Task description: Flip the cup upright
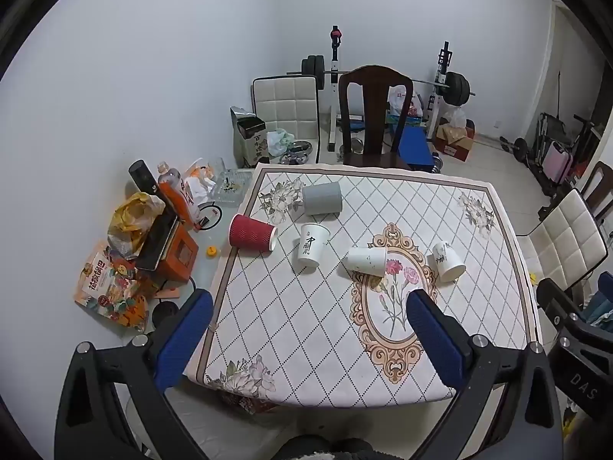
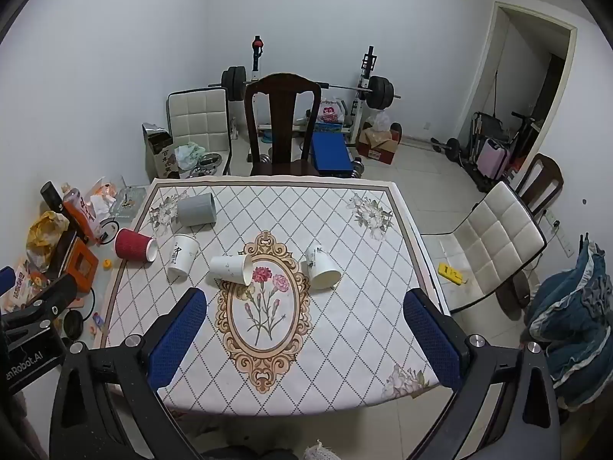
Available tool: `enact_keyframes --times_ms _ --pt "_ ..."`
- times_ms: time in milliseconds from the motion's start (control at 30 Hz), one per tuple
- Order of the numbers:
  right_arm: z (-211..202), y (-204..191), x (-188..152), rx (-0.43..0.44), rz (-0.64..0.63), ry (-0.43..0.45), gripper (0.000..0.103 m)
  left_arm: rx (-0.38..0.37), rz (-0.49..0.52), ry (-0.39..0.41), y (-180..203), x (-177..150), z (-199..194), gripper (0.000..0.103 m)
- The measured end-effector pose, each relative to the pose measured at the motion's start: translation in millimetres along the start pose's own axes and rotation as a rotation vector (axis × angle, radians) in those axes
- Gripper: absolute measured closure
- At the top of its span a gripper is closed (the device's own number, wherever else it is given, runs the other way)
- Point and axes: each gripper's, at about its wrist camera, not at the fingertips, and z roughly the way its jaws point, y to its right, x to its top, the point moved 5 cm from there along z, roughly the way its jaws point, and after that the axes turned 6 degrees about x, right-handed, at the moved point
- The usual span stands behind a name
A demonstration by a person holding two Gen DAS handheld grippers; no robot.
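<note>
Several cups lie on their sides on the patterned tablecloth [image 1: 291, 326] [image 2: 345, 345]: a grey cup [image 1: 322, 199] [image 2: 196, 210] at the back, a red ribbed cup [image 1: 251, 235] [image 2: 134, 244] at the left edge, a white cup with black writing [image 1: 312, 244] [image 2: 182, 256], a white speckled cup [image 1: 367, 260] [image 2: 230, 267] and a white cup with a leaf print [image 1: 447, 262] [image 2: 322, 267]. My left gripper [image 1: 310, 299] is open and empty above the table's near side. My right gripper [image 2: 306, 297] is open and empty, also well short of the cups.
A dark wooden chair [image 1: 375, 115] [image 2: 282, 122] stands at the table's far side and a white padded chair [image 2: 494, 245] at its right. Snack bags, boxes and bottles [image 1: 145, 253] clutter the floor at the left. A barbell rack [image 2: 306, 84] stands by the back wall.
</note>
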Motion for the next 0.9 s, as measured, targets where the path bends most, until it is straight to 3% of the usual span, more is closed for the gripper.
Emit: enact_keyframes --times_ms 900 --pt "6.9 -2.8 -6.6 -0.004 -0.003 -0.028 0.000 -0.012 0.007 0.003 5.2 1.6 2.1 0.000"
